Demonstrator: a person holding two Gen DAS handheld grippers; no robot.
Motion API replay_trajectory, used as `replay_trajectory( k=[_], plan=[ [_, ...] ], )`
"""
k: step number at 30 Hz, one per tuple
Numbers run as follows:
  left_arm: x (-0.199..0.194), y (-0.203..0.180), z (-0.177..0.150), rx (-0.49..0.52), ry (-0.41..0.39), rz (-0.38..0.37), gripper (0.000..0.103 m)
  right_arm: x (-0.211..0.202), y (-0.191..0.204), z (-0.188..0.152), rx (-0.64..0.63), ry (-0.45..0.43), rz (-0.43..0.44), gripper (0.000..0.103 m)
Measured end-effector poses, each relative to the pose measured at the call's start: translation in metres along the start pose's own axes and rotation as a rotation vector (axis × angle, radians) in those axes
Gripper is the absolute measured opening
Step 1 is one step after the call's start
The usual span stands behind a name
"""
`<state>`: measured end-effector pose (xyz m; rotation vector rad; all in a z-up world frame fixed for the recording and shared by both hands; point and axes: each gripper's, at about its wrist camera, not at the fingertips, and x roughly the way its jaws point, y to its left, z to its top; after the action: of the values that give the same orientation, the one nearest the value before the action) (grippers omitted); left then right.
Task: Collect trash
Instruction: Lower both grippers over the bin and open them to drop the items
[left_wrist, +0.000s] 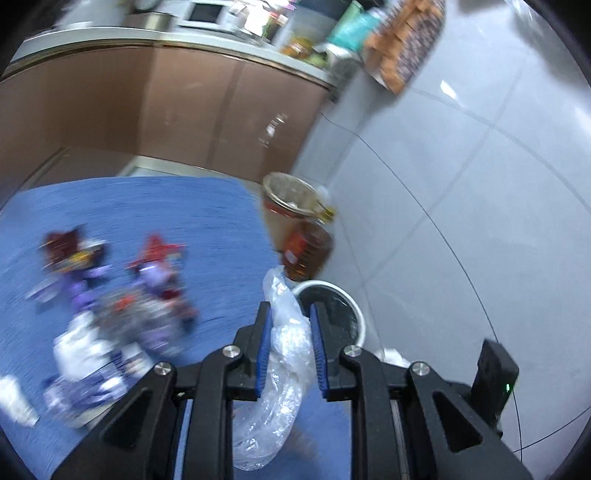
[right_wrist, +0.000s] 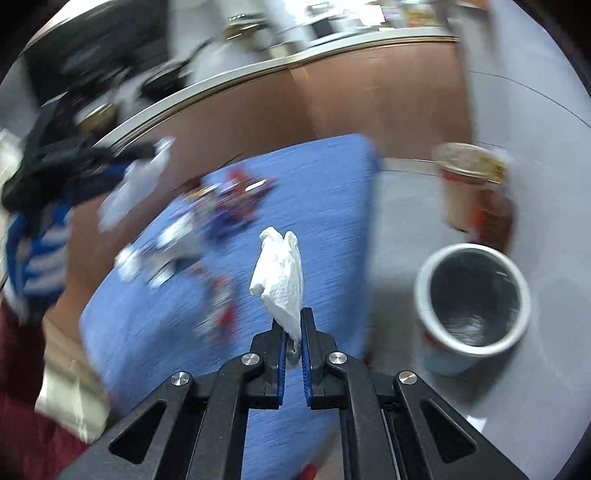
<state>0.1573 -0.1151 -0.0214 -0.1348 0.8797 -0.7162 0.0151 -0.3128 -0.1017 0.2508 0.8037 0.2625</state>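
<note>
My left gripper (left_wrist: 290, 314) is shut on a crumpled clear plastic bag (left_wrist: 286, 354) that hangs between its blue pads, held above the blue table edge. Just beyond it on the floor stands a white-rimmed bin with a dark liner (left_wrist: 340, 314). My right gripper (right_wrist: 293, 321) is shut on a crumpled white paper tissue (right_wrist: 280, 277), held over the blue table (right_wrist: 325, 206). The same bin (right_wrist: 474, 295) stands on the floor to its right. Blurred snack wrappers lie on the table in the left wrist view (left_wrist: 147, 295) and in the right wrist view (right_wrist: 221, 206).
A tall clear jar with a brown bottle (left_wrist: 295, 225) stands on the grey floor behind the bin; it also shows in the right wrist view (right_wrist: 472, 184). Brown cabinets (left_wrist: 147, 103) run behind the table. Clothing and a white rag (right_wrist: 136, 184) lie at the left.
</note>
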Motion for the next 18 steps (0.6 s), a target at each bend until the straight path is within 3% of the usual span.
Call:
replay_trajectory(
  k=[4,9,18],
  plan=[
    [0.07,-0.042,0.02,0.056,0.081,-0.055,0.019,0.005,-0.061,0.016,0.155,-0.031,-0.142,0.007],
    [0.159,-0.084,0.037,0.095,0.172,-0.083,0.02,0.025,-0.122,0.031,0.261,-0.023,-0.262,0.009],
    [0.27,-0.111,0.054,0.1,0.257,-0.093,0.023,0.061,-0.181,0.058,0.289,0.016,-0.409,0.01]
  ],
)
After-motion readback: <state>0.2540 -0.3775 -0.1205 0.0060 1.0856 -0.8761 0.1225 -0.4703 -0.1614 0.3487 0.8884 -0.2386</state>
